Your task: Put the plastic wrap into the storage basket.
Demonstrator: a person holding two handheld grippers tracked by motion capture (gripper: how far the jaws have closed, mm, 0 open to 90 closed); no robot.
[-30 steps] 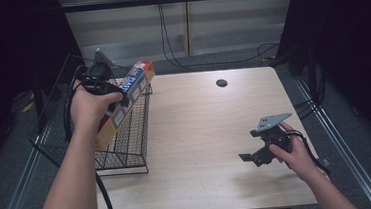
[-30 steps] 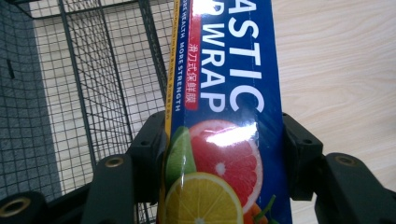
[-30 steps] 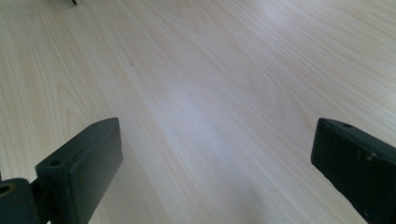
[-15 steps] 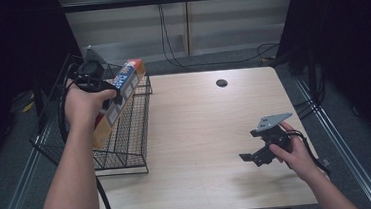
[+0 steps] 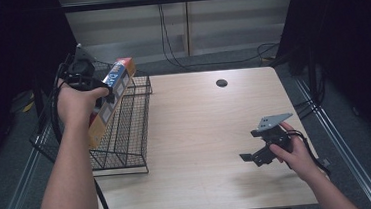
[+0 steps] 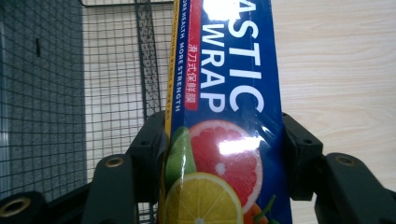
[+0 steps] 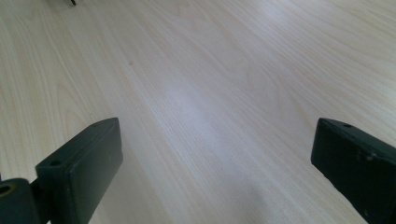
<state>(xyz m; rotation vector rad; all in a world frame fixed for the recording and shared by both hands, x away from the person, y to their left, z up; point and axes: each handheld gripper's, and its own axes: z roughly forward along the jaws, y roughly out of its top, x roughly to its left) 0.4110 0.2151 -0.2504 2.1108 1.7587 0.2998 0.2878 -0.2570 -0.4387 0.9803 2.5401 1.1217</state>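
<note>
A long box of plastic wrap (image 5: 114, 85), blue with citrus pictures and an orange end, is held tilted over the left side of a black wire basket (image 5: 125, 134). My left gripper (image 5: 99, 91) is shut on it near its middle. In the left gripper view both black jaws press the sides of the box (image 6: 224, 116), with the basket mesh (image 6: 112, 70) behind it. My right gripper (image 5: 249, 144) hangs open just above the table's front right part. Between its jaws, in the right gripper view, there is nothing but bare wood (image 7: 210, 93).
The light wooden table (image 5: 209, 117) has a round cable hole (image 5: 221, 83) near its far edge. The basket stands at the table's left edge. Metal rails run along both sides of the table, and cables hang behind it.
My left gripper has carried the box a little to the left, from above the basket's right part toward its left side. The right gripper has stayed put.
</note>
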